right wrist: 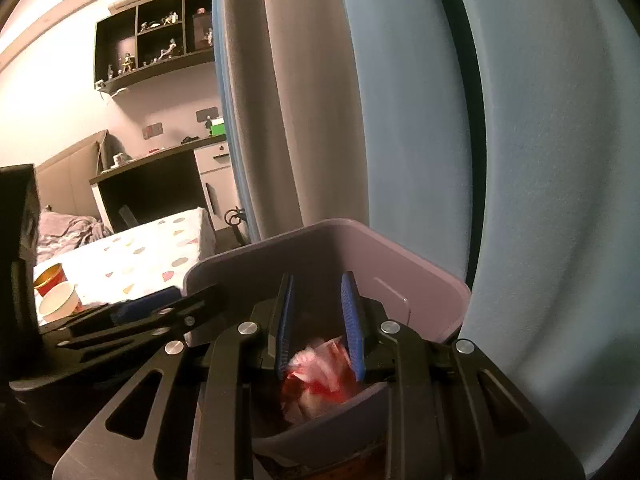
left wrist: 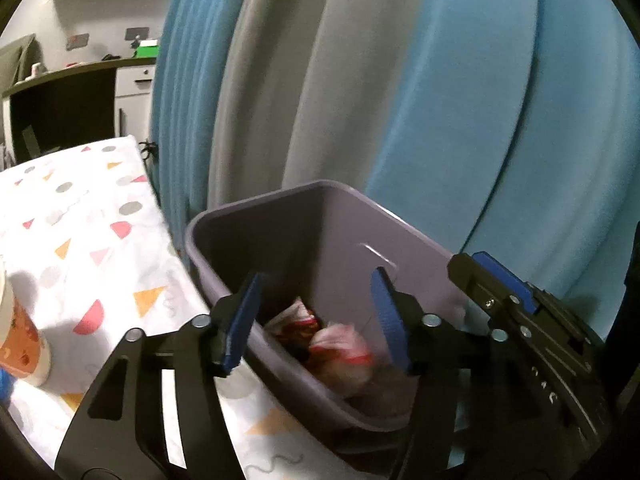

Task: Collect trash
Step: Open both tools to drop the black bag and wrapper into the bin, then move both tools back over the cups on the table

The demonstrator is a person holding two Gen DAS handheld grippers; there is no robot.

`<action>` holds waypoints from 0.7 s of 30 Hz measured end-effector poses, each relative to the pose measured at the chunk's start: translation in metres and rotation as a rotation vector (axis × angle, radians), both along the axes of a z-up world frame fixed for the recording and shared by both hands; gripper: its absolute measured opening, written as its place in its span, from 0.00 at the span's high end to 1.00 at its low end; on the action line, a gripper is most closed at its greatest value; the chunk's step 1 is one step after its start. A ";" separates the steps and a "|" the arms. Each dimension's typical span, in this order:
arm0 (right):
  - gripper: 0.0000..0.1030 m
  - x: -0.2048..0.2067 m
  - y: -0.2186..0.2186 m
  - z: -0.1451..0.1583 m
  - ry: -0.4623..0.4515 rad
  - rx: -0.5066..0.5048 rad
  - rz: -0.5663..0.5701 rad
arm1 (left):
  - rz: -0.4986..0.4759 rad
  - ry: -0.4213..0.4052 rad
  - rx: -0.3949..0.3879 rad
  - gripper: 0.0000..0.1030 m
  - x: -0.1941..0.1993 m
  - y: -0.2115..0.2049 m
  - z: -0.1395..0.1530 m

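A grey plastic bin (left wrist: 280, 220) stands beside the table against the curtains; it also shows in the right wrist view (right wrist: 420, 268). Crumpled red-and-white wrappers (left wrist: 340, 342) lie inside it, blurred in the right wrist view (right wrist: 320, 372). My left gripper (left wrist: 316, 320) is open and empty above the bin's mouth. My right gripper (right wrist: 320, 320) hangs over the bin with its jaws apart and nothing between them; it shows at the right of the left wrist view (left wrist: 504, 292). Two paper cups (right wrist: 60, 300) stand on the table, one at the left edge of the left wrist view (left wrist: 22, 340).
The table carries a white cloth with coloured shapes (left wrist: 80, 220). Blue and grey curtains (left wrist: 400, 100) hang right behind the bin. A desk with drawers (right wrist: 168, 176), wall shelves (right wrist: 152, 44) and a bed (right wrist: 68, 228) stand further back on the left.
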State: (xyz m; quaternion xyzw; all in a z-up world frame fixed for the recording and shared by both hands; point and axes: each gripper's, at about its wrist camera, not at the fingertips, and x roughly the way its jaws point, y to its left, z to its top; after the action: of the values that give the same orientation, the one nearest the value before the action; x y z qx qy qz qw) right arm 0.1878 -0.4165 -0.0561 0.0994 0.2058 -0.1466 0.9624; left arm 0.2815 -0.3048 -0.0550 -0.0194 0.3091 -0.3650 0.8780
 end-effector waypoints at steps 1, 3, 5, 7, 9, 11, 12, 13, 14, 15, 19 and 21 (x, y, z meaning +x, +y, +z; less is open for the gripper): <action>0.77 -0.001 -0.001 0.000 0.000 0.001 -0.001 | 0.012 -0.003 0.004 0.40 -0.001 0.004 0.001; 0.72 -0.005 0.000 0.002 -0.004 0.005 -0.003 | 0.045 -0.014 0.012 0.30 -0.003 0.011 0.003; 0.65 -0.008 0.003 0.003 -0.010 0.008 0.001 | 0.079 -0.028 0.011 0.26 -0.008 0.023 0.006; 0.60 -0.013 0.006 0.003 -0.015 0.004 0.007 | 0.114 -0.036 0.020 0.22 -0.013 0.033 0.009; 0.51 -0.020 0.013 0.006 -0.017 -0.006 0.016 | 0.151 -0.048 0.028 0.19 -0.021 0.046 0.010; 0.44 -0.028 0.020 0.007 -0.026 -0.008 0.025 | 0.192 -0.056 0.036 0.17 -0.028 0.060 0.012; 0.39 -0.031 0.024 0.009 -0.029 -0.008 0.033 | 0.214 -0.056 0.038 0.16 -0.032 0.068 0.012; 0.36 -0.034 0.028 0.009 -0.030 -0.010 0.037 | 0.233 -0.057 0.039 0.15 -0.037 0.076 0.012; 0.32 -0.039 0.034 0.010 -0.033 -0.015 0.047 | 0.257 -0.059 0.041 0.14 -0.043 0.086 0.013; 0.29 -0.042 0.040 0.011 -0.035 -0.020 0.058 | 0.276 -0.058 0.042 0.14 -0.046 0.095 0.013; 0.21 -0.051 0.062 0.015 -0.042 -0.030 0.095 | 0.345 -0.063 0.059 0.14 -0.064 0.129 0.016; 0.18 -0.055 0.077 0.015 -0.044 -0.039 0.117 | 0.405 -0.071 0.071 0.14 -0.075 0.154 0.017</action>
State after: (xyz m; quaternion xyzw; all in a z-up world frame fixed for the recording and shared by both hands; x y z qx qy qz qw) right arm 0.1328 -0.3394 -0.0408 0.0717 0.1873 -0.0916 0.9754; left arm 0.2069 -0.1505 -0.0383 -0.0373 0.2802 -0.1704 0.9439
